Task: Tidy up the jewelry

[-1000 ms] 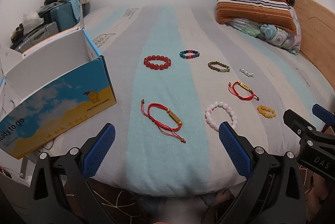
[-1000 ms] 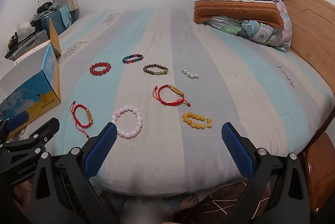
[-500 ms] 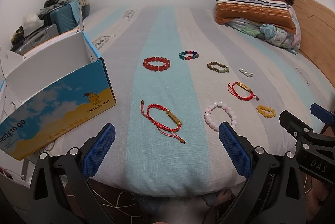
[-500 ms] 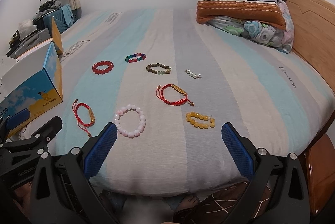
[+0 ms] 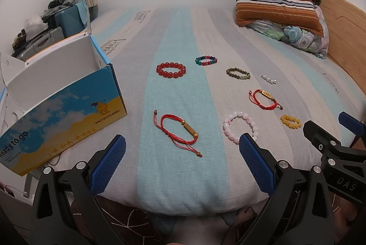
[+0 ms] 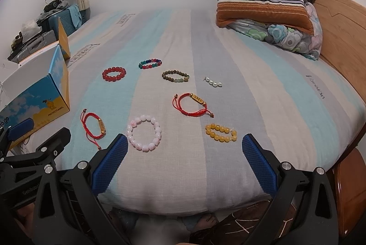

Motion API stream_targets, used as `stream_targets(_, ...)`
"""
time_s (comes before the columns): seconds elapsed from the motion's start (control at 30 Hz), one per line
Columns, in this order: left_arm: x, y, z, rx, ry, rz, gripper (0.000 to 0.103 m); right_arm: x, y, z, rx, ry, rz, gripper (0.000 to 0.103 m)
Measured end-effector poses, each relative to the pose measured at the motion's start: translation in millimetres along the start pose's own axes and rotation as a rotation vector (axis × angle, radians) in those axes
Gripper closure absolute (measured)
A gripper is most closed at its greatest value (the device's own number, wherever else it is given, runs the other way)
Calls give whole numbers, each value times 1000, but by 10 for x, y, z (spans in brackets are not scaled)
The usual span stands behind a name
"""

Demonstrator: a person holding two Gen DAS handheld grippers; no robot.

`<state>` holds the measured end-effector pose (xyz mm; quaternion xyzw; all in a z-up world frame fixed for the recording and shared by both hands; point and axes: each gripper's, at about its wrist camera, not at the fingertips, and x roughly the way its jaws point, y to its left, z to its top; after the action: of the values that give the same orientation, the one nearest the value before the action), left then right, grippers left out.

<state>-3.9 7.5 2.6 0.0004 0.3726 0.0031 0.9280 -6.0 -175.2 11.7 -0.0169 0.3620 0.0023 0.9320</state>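
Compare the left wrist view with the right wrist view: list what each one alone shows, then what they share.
Only the left wrist view looks into the open box, showing its white inside, and shows the right gripper from the side. Only the right wrist view shows the wooden piece beside the bed's near corner, and the left gripper from the side. Both show the eight pieces of jewelry laid apart on the striped bed, among them the pink bead bracelet, plus the pillows, and both grippers open and empty.

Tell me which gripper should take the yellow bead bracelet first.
Right. The yellow bead bracelet lies just ahead of the open right gripper, between its jaws' line. From the left gripper it sits off to the far side, past the pink bracelet.
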Motion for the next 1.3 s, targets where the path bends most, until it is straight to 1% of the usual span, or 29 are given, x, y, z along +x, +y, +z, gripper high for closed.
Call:
stream_targets(1.0,-35,-13,21,5,-9,-4,6,-36,-16,14,0,-11,1,7)
stream_targets(1.13,-42,-12,53,8,-3,13,6,-46,-31,30,-1,-13,-6,7)
stream_targets(1.2,-47,-2,101,4,-2,15,6,-65,-39,62,-1,-18,-9,7)
stream_targets(1.3,-13,50,204,-3,12,39,6,-84,-73,127,4,-21,-18,7)
